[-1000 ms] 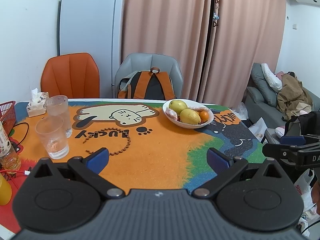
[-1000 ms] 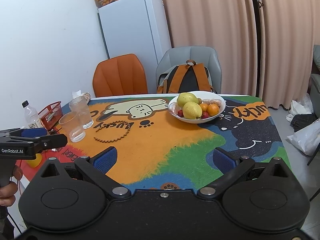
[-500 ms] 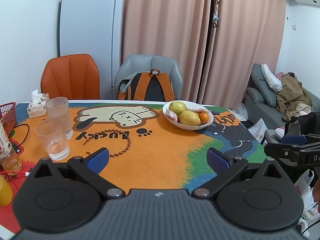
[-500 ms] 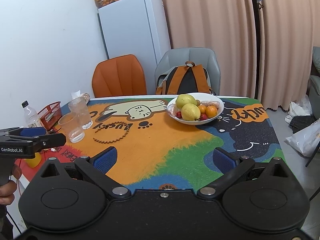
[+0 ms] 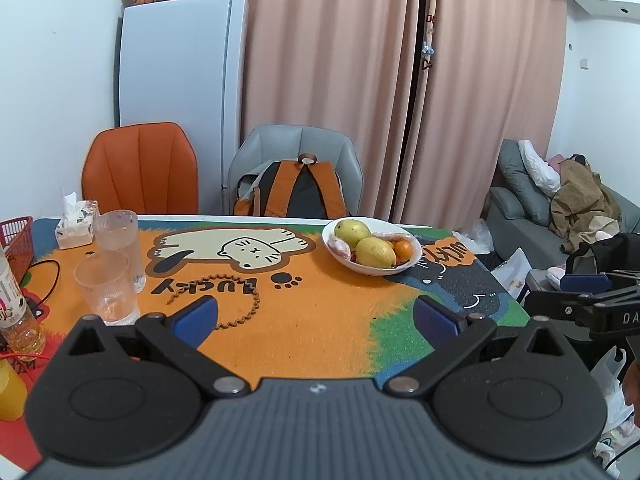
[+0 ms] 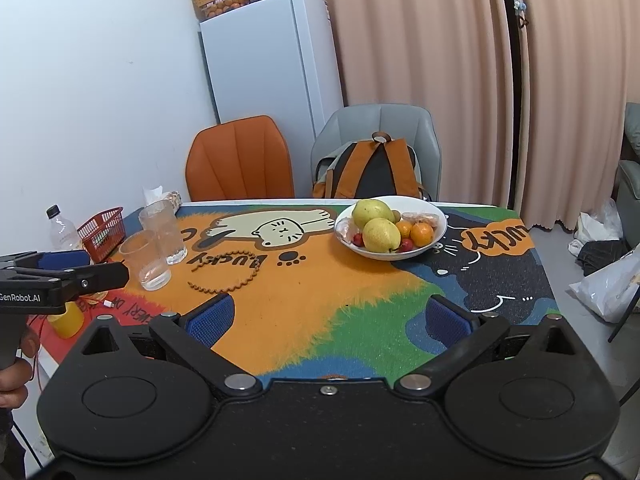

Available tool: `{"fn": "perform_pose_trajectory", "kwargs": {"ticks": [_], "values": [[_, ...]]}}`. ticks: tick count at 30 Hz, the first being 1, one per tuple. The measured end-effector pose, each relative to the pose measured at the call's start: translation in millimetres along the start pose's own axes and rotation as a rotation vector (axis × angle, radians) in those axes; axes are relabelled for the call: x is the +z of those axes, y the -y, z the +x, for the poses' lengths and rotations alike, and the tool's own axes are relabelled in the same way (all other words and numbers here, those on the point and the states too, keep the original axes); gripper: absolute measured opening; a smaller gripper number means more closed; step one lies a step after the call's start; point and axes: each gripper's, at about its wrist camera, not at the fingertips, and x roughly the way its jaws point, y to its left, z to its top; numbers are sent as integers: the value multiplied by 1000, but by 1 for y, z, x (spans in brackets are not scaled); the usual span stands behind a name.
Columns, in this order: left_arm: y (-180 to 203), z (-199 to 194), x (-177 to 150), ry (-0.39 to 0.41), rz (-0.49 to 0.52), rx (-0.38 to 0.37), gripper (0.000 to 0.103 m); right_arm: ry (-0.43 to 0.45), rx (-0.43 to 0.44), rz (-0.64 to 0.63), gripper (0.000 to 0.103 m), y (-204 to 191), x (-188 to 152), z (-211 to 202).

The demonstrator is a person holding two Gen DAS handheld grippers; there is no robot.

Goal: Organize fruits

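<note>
Fruits [image 6: 382,227] fill a white bowl [image 6: 435,237] right of frame centre; the two yellow-green pears lie tilted, long axes toward upper left. Left gripper [image 5: 316,318] and right gripper [image 6: 327,318]: jaws apart, empty.

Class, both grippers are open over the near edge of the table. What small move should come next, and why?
Probably ease the right gripper forward toward the white bowl. All the fruit sits there at the far side, out of grasp, and both it and the left gripper hold nothing.
</note>
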Motion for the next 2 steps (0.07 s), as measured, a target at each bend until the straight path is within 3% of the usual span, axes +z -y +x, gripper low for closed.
{"fn": "perform_pose_trajectory", "kwargs": {"ticks": [2], "values": [[1,0,0,0,3,0,103,1,-1,1,103,-1,-1,0]]}}
